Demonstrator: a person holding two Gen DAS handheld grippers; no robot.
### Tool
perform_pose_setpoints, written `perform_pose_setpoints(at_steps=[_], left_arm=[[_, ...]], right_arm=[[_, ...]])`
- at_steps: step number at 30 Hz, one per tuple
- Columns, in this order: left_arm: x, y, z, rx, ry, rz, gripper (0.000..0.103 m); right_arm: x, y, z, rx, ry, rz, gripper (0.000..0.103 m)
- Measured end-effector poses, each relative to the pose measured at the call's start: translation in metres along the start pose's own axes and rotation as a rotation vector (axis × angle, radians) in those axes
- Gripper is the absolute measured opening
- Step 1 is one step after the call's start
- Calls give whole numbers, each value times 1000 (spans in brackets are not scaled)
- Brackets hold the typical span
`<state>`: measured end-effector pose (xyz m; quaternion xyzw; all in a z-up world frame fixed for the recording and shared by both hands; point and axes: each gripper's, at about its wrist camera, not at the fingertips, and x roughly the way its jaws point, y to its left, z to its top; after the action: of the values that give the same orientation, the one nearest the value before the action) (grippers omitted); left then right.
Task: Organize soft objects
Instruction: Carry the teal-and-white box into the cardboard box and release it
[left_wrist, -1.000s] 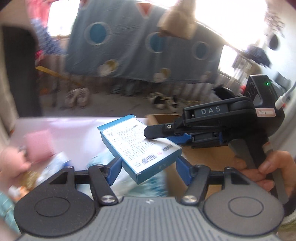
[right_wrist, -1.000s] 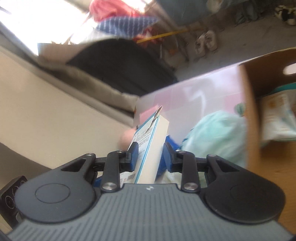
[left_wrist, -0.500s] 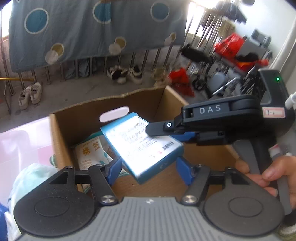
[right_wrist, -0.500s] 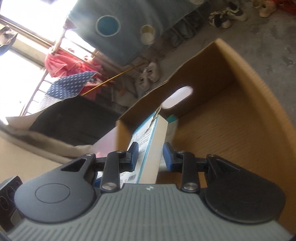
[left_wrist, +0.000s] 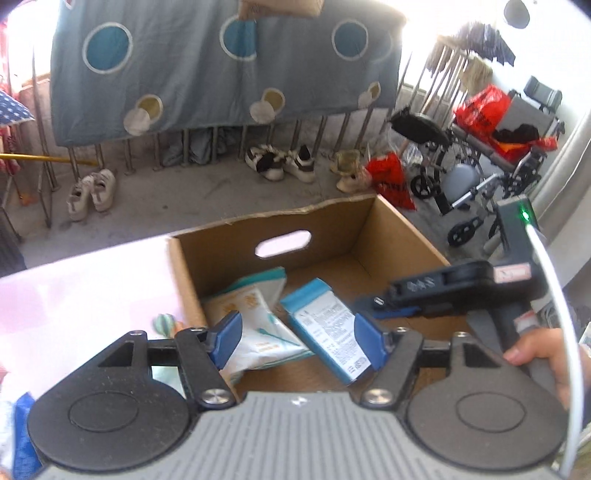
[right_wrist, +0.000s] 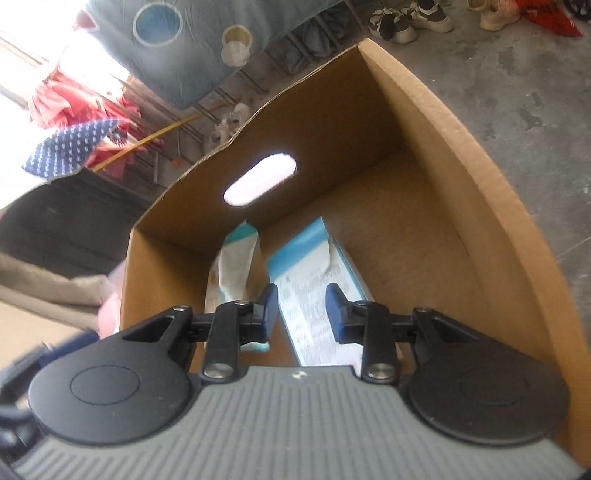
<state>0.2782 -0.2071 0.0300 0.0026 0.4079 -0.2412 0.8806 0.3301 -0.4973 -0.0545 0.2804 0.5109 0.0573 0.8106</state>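
**Blue carton lies in the box**

The flat blue-and-white printed carton (left_wrist: 327, 334) lies tilted inside the brown cardboard box (left_wrist: 402, 229), beside a white-and-teal soft pack (left_wrist: 255, 314). Left gripper (left_wrist: 308, 341) and right gripper (right_wrist: 302, 310) both gape wide, holding nothing.

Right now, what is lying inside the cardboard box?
Inside the cardboard box lie two things: a blue and white carton and, beside it, a white and teal soft pack. The grippers cover the near floor of the box, so anything there cannot be seen.
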Motion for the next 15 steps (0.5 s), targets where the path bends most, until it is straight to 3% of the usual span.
perform_pose_setpoints(at_steps=[6,10,15], left_arm=[[-54,38,-25,-33,-81,44,72],[-84,67,-53,-64,-100,98,73],[-114,106,-90,-110,-103,168,73]], right_arm=[[-18,4,-20,24,72,-45,29],[9,-11,-30,114,149,-113,29],[34,-15,-28,158,125,-112,31]])
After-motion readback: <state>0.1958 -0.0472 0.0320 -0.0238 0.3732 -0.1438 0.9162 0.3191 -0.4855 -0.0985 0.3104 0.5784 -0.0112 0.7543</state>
